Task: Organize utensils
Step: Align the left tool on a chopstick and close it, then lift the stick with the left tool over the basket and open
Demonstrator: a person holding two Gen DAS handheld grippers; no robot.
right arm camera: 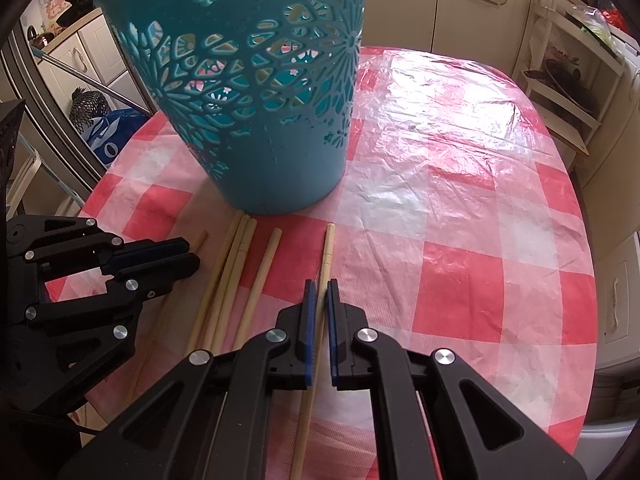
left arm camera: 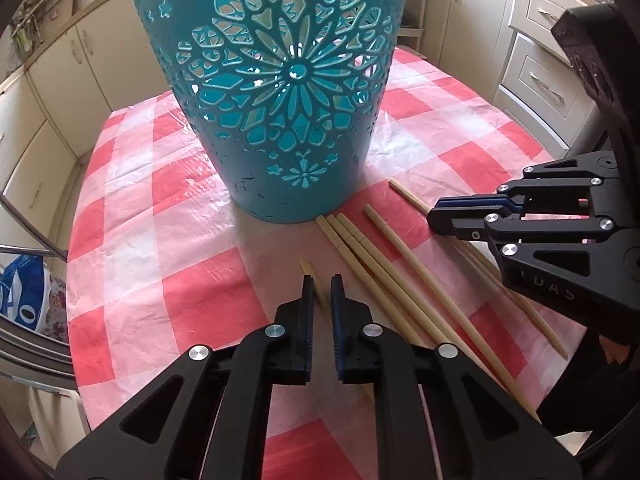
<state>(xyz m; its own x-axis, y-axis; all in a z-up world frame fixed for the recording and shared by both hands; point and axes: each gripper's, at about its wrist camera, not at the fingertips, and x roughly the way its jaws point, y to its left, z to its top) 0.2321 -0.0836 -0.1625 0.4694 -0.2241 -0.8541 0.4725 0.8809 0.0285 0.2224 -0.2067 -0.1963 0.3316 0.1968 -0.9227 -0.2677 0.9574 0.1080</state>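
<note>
Several bamboo chopsticks (left arm camera: 384, 264) lie on the red-and-white checked tablecloth in front of a teal cut-out basket (left arm camera: 280, 92). My left gripper (left arm camera: 322, 284) is low over the leftmost chopstick (left arm camera: 310, 276), which runs between its narrowly parted fingers. My right gripper (right arm camera: 322, 292) straddles the rightmost chopstick (right arm camera: 328, 248) the same way, with a small gap on either side. The basket (right arm camera: 256, 92) also shows in the right wrist view. The right gripper (left arm camera: 444, 216) appears at the right of the left wrist view, the left gripper (right arm camera: 192, 256) at the left of the right wrist view.
The round table (right arm camera: 460, 184) stretches to the right of the basket. Cream kitchen cabinets (left arm camera: 552, 60) surround it. A blue bag (right arm camera: 108, 136) and a metal rail (left arm camera: 24, 248) stand off the table's left edge.
</note>
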